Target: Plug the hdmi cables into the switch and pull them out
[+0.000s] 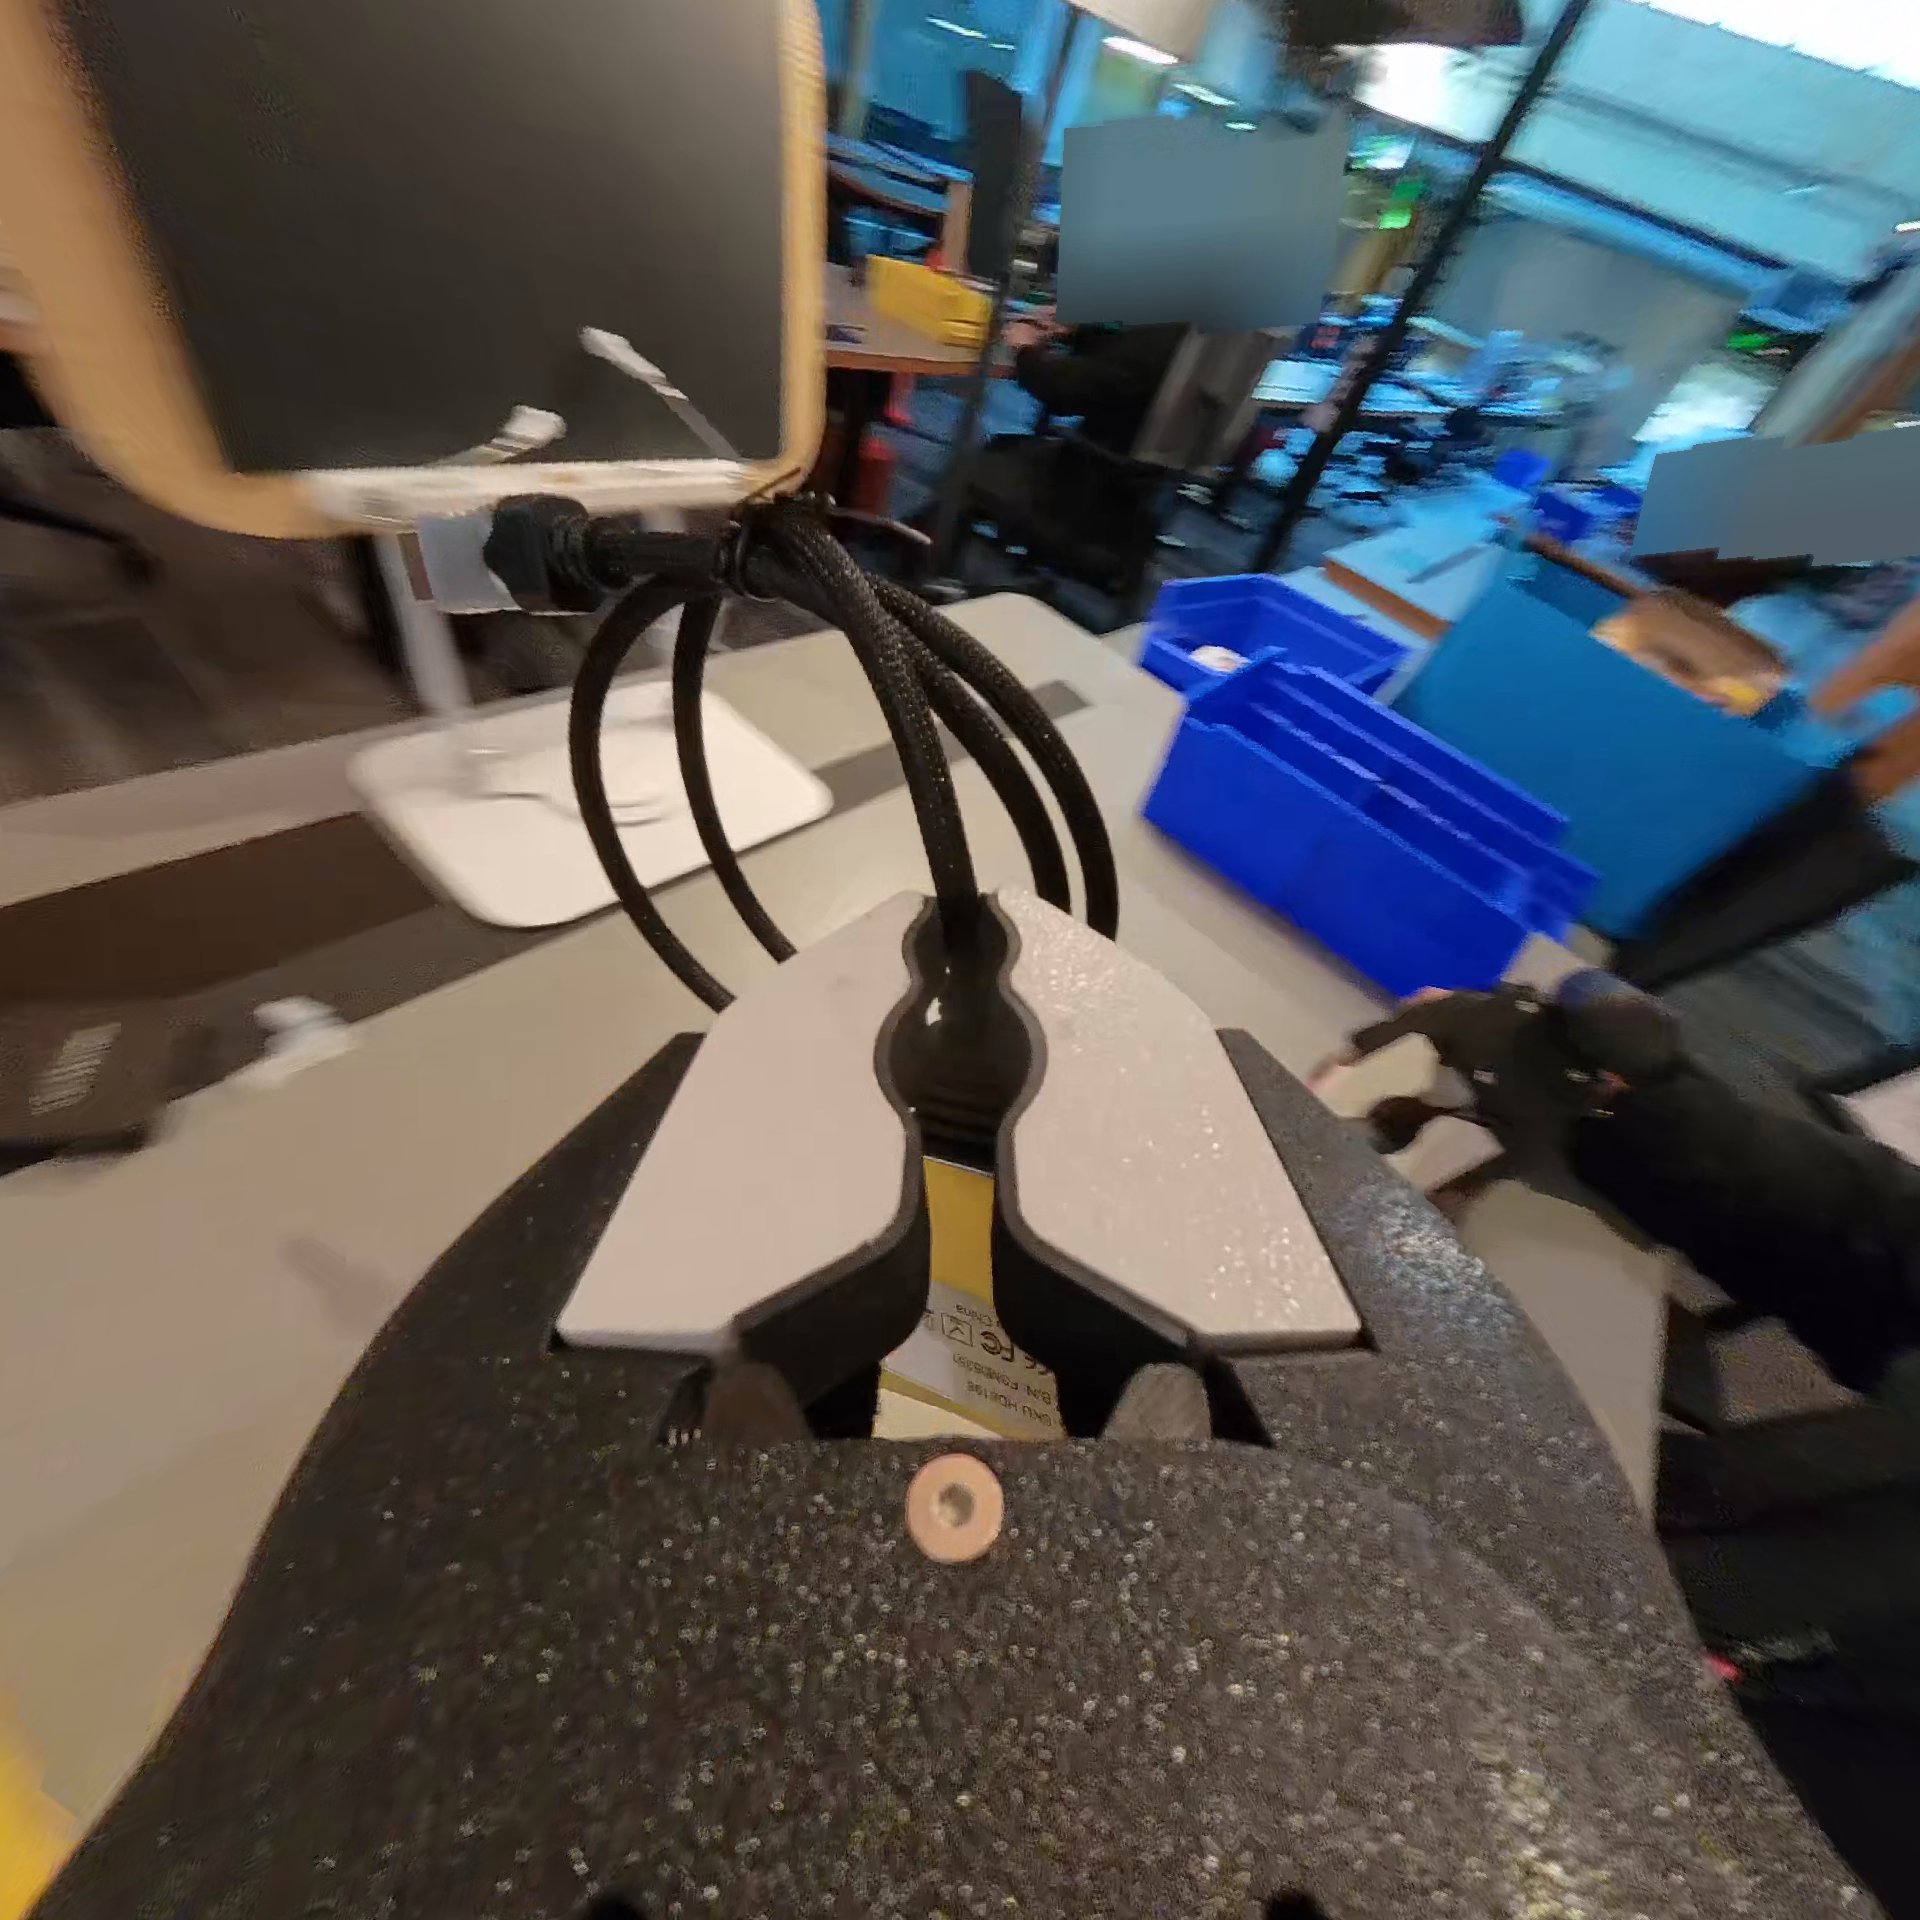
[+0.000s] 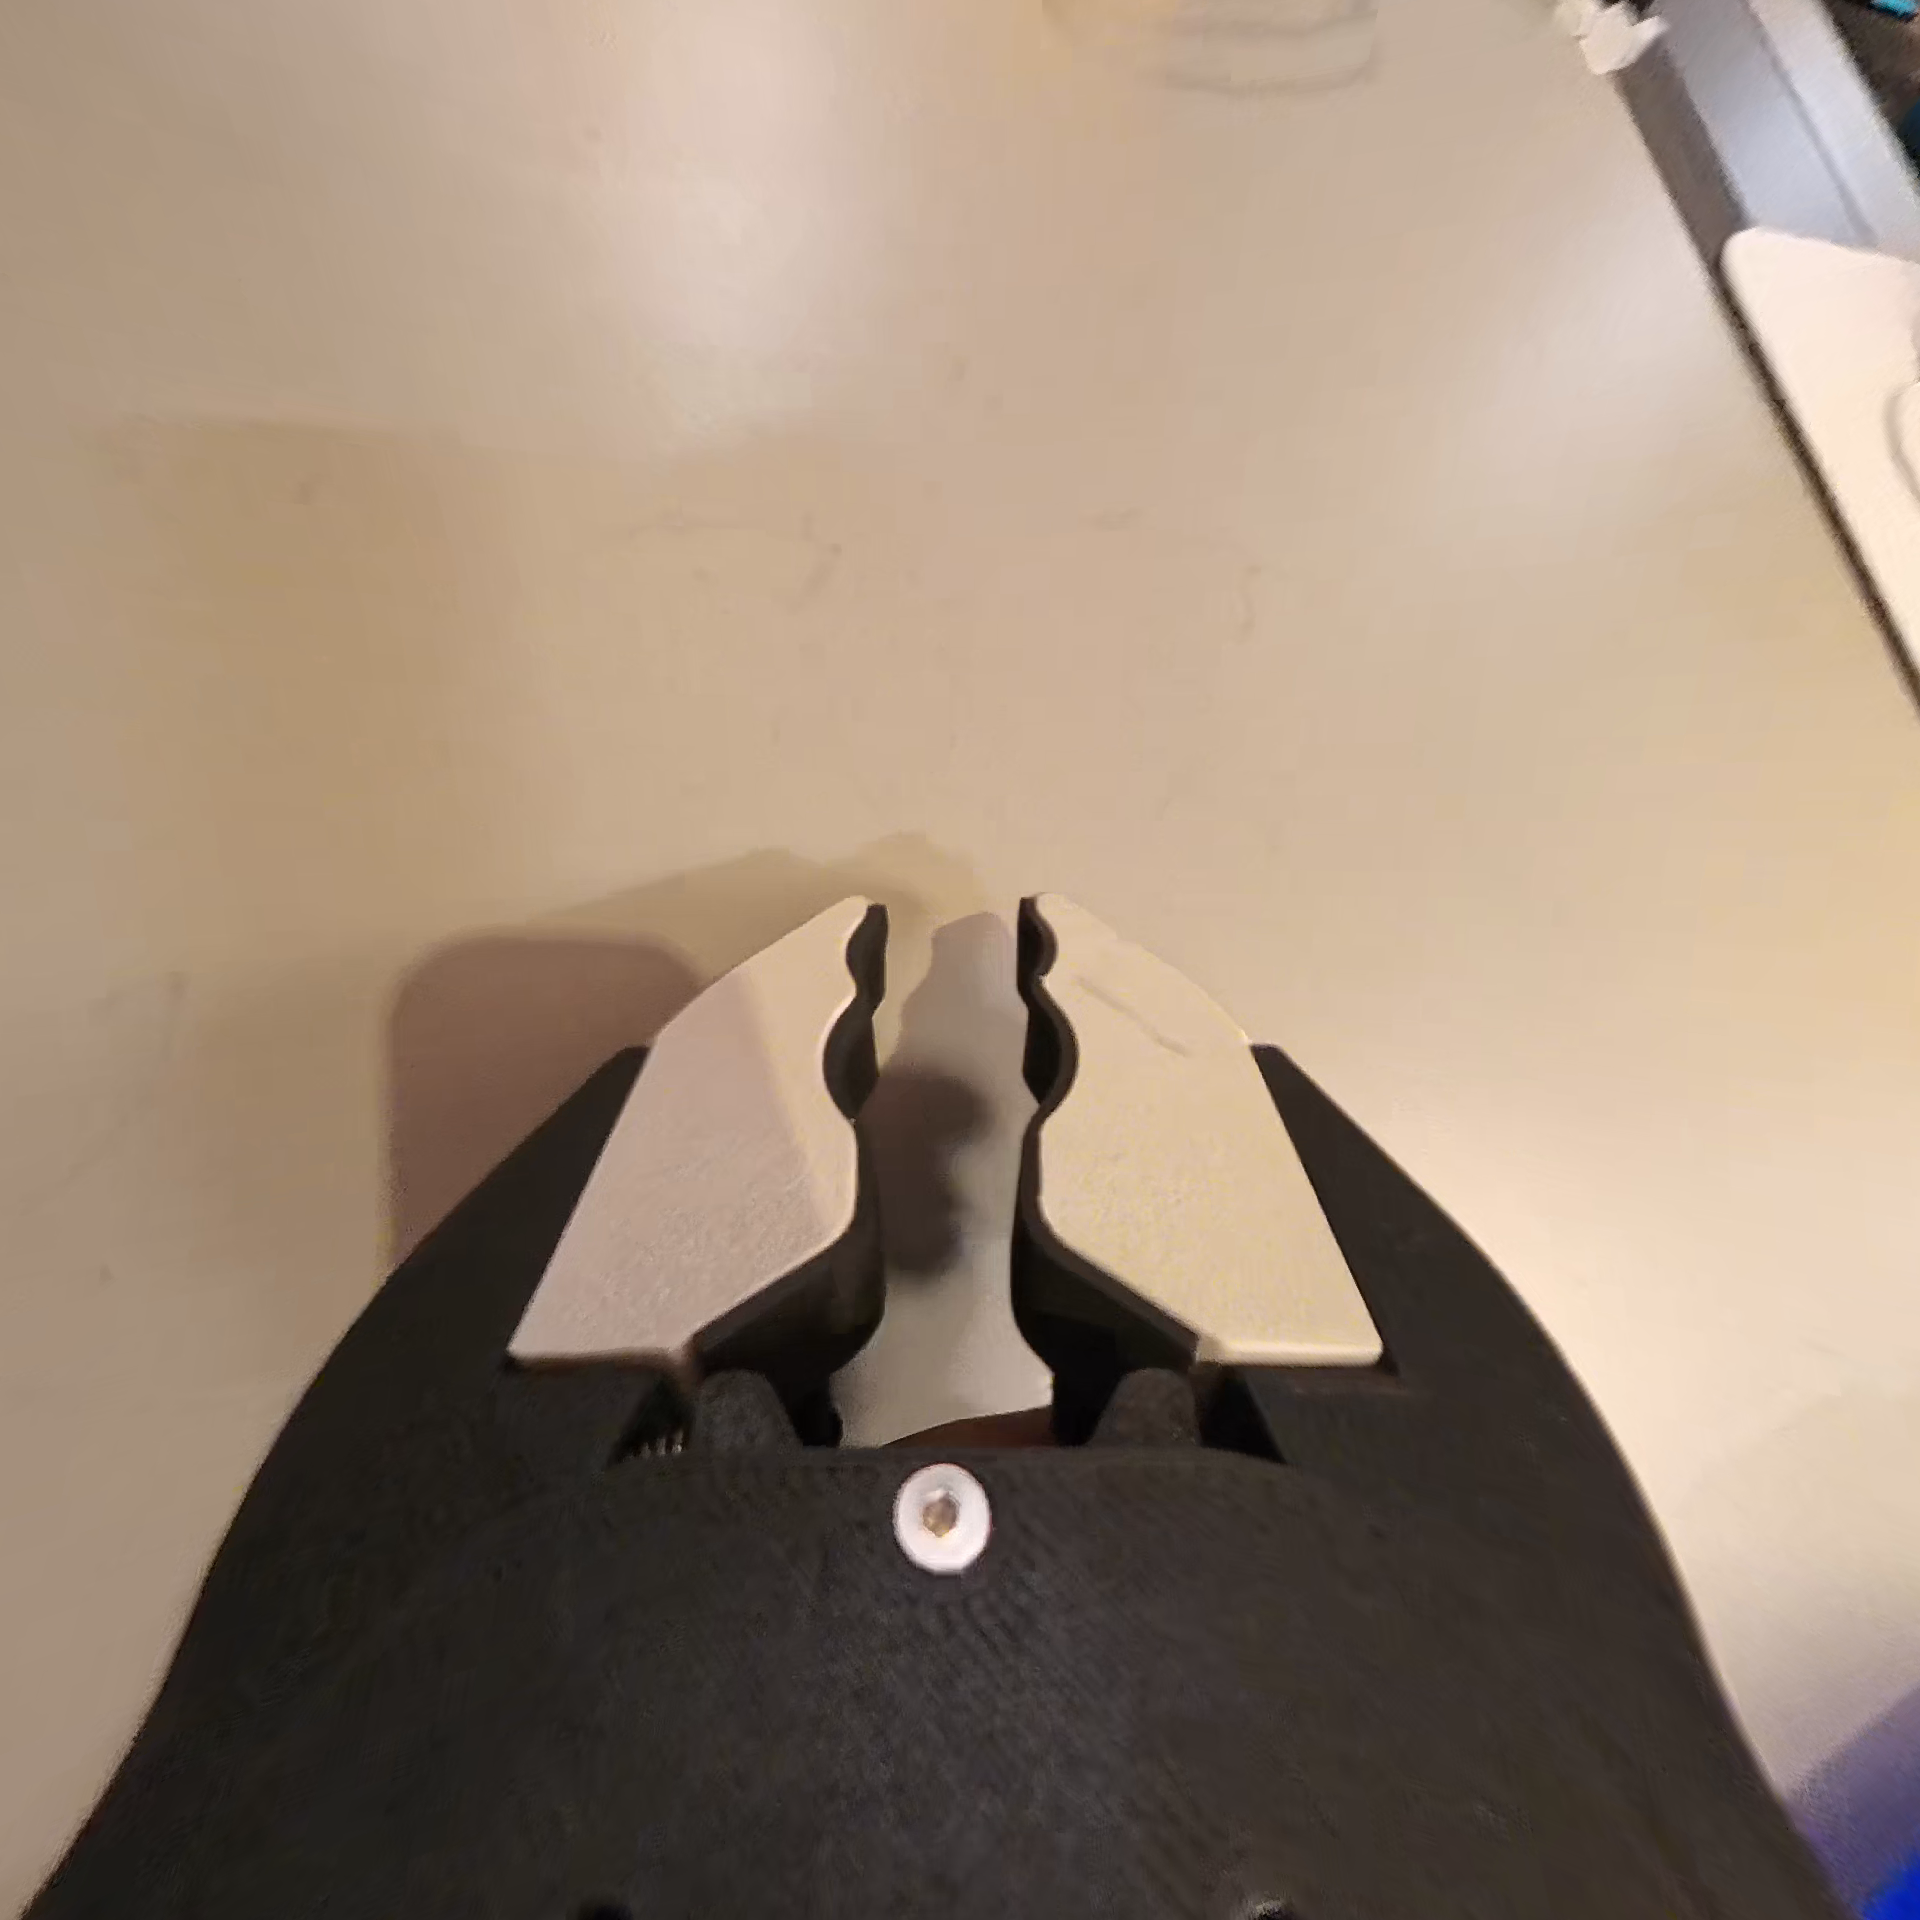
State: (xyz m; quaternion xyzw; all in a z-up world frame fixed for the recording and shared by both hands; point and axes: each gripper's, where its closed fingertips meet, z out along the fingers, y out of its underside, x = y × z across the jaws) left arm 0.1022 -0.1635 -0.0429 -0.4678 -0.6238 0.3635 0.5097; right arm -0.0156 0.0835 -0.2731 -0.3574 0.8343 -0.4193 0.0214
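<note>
- Right now your left gripper (image 1: 956, 935) is closed on a black braided HDMI cable (image 1: 920, 748), pinching it just behind the plug's strain relief (image 1: 956, 1091) (a sensible hold, since gripping near the plug keeps the end stiff enough to steer).
- Below the pads a yellow-and-white labelled piece (image 1: 961, 1309) shows through the gap; you cannot tell from here whether it is the switch.
- From your fingers the cable arcs up and joins other black loops (image 1: 634, 790), bundled with a tie at the lower edge of a tan-framed panel (image 1: 436, 239), where an angled plug (image 1: 535, 566) sits in a small silver block (image 1: 457, 566); that block may be the switch.
- Those slack loops hang just ahead of your fingertips, so they could snag or tug as you move.
- Your right gripper (image 2: 951, 920) is a little open and holds nothing, hovering low over the bare beige table (image 2: 727, 520).
- Further out on the table are a white stand base (image 1: 592, 800), blue bins (image 1: 1340, 790) and, low on the right, a dark blurred shape, probably your other gripper (image 1: 1538, 1049).
</note>
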